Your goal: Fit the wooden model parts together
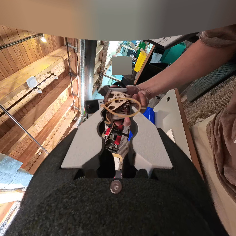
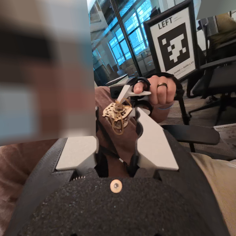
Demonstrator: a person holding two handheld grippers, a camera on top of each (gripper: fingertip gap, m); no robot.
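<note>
Wooden gear model [image 1: 116, 102], midair between both claws, not on the tabletop: my right claw [image 1: 112, 89] is pinching it while my left claw [image 1: 117, 117], spread, is stretching its rubber band [image 1: 127, 112]. Next, I judge, hooking the band.

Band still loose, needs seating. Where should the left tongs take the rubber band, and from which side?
Take the rubber band on its outer arc, where it bows clear of the wooden model. That stretch is a single thin strand with air behind it. Bring the left tongs in straight ahead, shifted right, and pinch across the strand.
</note>
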